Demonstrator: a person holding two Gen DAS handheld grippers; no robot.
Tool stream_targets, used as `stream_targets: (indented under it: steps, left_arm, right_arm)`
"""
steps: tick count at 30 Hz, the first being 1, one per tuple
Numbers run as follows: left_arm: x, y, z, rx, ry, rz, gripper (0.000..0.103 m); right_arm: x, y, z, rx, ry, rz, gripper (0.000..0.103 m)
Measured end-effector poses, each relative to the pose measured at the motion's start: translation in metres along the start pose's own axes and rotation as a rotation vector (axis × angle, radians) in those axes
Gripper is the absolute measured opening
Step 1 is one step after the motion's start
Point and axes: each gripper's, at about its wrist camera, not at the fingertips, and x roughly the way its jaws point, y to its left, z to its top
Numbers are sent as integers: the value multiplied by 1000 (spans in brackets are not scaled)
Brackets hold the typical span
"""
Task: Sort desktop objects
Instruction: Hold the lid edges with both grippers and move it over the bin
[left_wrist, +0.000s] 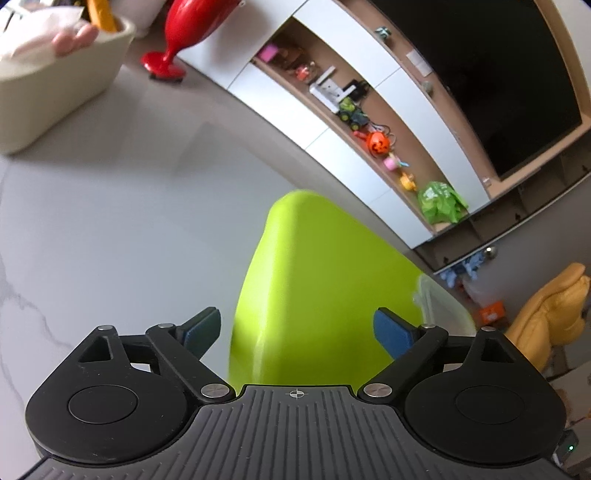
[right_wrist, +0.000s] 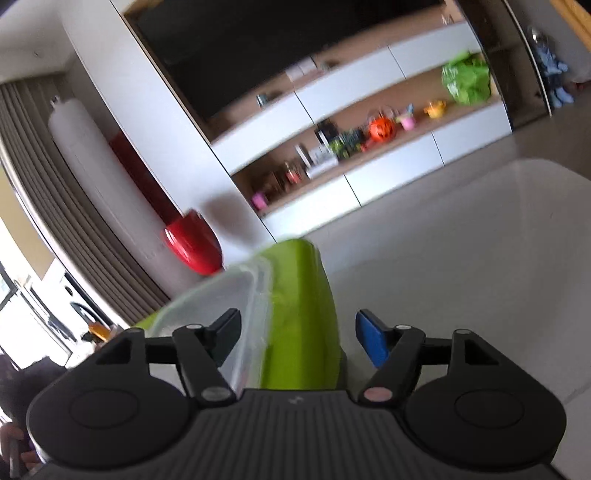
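While both grippers are gaping, left (left_wrist: 297, 330) and right (right_wrist: 298, 338) | green lid (left_wrist: 314, 280) is lying between fingers | stiff, slick, light: pinching its rim.

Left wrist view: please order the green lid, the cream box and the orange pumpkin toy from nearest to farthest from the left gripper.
1. green lid, straight ahead between the left gripper fingers.
2. cream box, on the table, upper left.
3. orange pumpkin toy, on the far shelf, upper right.

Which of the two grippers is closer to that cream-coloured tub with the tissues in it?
Left, as far as the pictures show. The left gripper sees the cream tub across the table, up to its left. The right gripper does not see it at all.
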Motion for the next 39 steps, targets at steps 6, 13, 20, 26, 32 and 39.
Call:
stream_targets:
  steps: [6,13,20,26,32,39]
  left_arm:
    - [1,-4,-8,18,61,-65,97]
    - [17,-37,18,72,9,66,99]
    - [33,-27,14,70,54,65,99]
    - [7,-1,5,2,77,-28,99]
    - [-4,-6,-13,47,119,-55,100]
    - [1,-38,-5,127,-6,55,89]
  right_arm:
    - [-6,-9,-8,63,51,1,73]
    - [-10,-9,-20,162,84,41,58]
    - [-16,-10,-27,123,56,33,59]
    - [-23,-25,-25,178,17,33,73]
    - [-14,-36,-34,249,53,59,72]
    - [-16,-16,-35,159,44,63,50]
